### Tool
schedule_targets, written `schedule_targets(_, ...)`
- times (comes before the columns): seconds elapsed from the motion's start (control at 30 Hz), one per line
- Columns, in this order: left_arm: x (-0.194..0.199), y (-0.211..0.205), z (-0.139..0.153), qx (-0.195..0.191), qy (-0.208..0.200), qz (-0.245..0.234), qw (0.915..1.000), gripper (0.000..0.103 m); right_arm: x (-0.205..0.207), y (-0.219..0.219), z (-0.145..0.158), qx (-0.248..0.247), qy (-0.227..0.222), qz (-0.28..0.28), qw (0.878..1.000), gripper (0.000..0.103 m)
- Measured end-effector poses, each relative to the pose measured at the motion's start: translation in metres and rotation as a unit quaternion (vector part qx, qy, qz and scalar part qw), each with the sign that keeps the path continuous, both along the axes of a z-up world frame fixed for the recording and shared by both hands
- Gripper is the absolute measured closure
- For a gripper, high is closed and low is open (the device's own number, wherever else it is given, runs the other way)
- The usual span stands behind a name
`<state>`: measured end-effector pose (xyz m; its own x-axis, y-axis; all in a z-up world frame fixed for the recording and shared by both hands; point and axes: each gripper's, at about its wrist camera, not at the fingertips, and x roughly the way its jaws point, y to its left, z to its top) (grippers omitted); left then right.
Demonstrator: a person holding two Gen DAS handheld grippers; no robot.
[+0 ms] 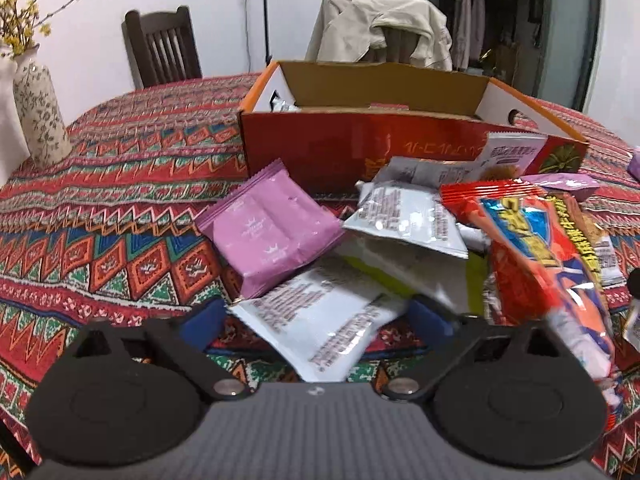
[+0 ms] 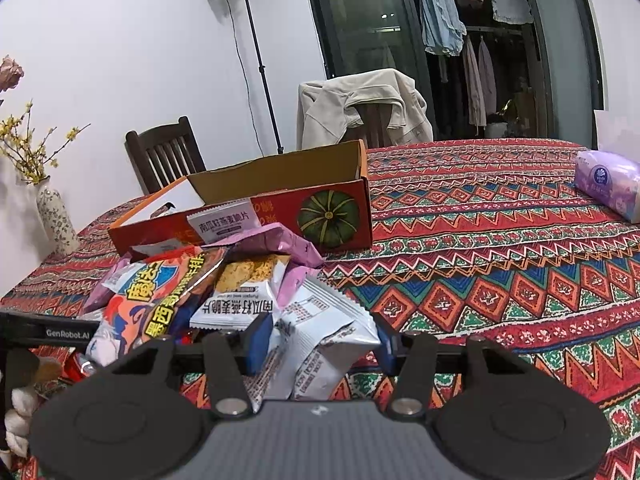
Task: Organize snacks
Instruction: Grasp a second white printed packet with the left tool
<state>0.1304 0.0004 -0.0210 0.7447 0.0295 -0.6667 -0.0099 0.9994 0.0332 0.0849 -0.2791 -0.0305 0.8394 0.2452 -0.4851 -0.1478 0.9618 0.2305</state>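
A pile of snack packets lies on the patterned tablecloth in front of an open orange-red cardboard box (image 1: pixel 312 152) (image 2: pixel 280 184) with a pumpkin picture. The left gripper (image 1: pixel 318 316) stands with its blue pads either side of a flat white packet (image 1: pixel 316 344) at the pile's near edge. The packet is uncrumpled and I see no pressure on it. A pink packet (image 1: pixel 272 232) and a long red-orange bag (image 1: pixel 540 248) (image 2: pixel 160 300) lie beside it. The right gripper (image 2: pixel 322 342) is shut on a crumpled white packet (image 2: pixel 320 320) at the pile's right side.
A flowered vase (image 1: pixel 36 108) (image 2: pixel 56 216) with yellow twigs stands at the table's left edge. A purple tissue pack (image 2: pixel 608 188) lies far right. Behind the table are a dark wooden chair (image 1: pixel 164 48) and a chair draped with a beige jacket (image 2: pixel 360 108). Bare tablecloth (image 2: pixel 500 260) stretches right of the box.
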Motion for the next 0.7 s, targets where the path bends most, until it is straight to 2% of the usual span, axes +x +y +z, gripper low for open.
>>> schedule_targets(0.17,-0.017,-0.005,0.003,0.024,-0.019,-0.005,0.9995,0.037,-0.001,-0.002,-0.001,0.002,0.0,-0.003,1.0,0.051)
schedule_targets(0.37,-0.03,-0.001,0.005,0.018,-0.025,-0.001,0.9995,0.043,-0.003,0.002,0.001,0.0,-0.001,0.001,1.0,0.051)
schedule_targets(0.7,-0.059,0.009,0.022,0.004,-0.062,0.0,0.9981,0.044,-0.013,0.008,0.011,-0.007,-0.017,0.003,1.0,0.051)
